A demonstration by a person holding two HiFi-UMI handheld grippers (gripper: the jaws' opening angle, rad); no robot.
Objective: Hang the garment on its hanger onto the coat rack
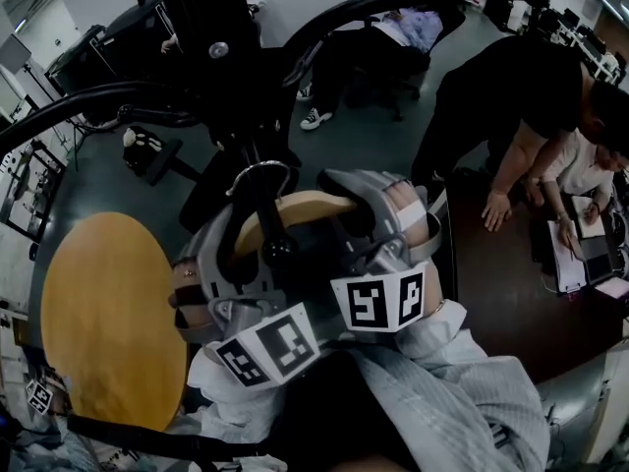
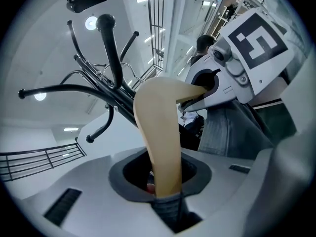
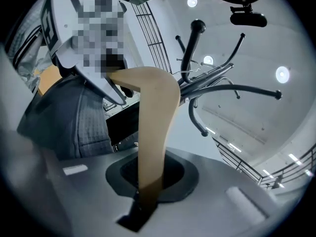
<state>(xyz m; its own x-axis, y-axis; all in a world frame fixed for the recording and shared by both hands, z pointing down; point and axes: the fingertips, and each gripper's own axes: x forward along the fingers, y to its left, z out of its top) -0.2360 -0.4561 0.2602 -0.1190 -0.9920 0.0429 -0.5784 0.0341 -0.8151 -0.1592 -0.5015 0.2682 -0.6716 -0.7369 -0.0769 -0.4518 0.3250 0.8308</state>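
Head view shows two cubes (image 1: 378,303) printed with black-and-white square markers just below centre. The left gripper (image 2: 165,190) and right gripper (image 3: 148,187) each clamp one arm of the wooden hanger (image 1: 300,206) at mid-frame. Its metal hook (image 1: 260,170) sits close against the black coat rack (image 1: 211,28) at upper centre. The grey garment (image 1: 462,401) hangs at lower right. Beneath are a dark grey floor (image 1: 373,155), a round ochre tabletop (image 1: 108,313) at left, and a dark desk (image 1: 501,283) at right, over which a person in black (image 1: 511,87) leans.
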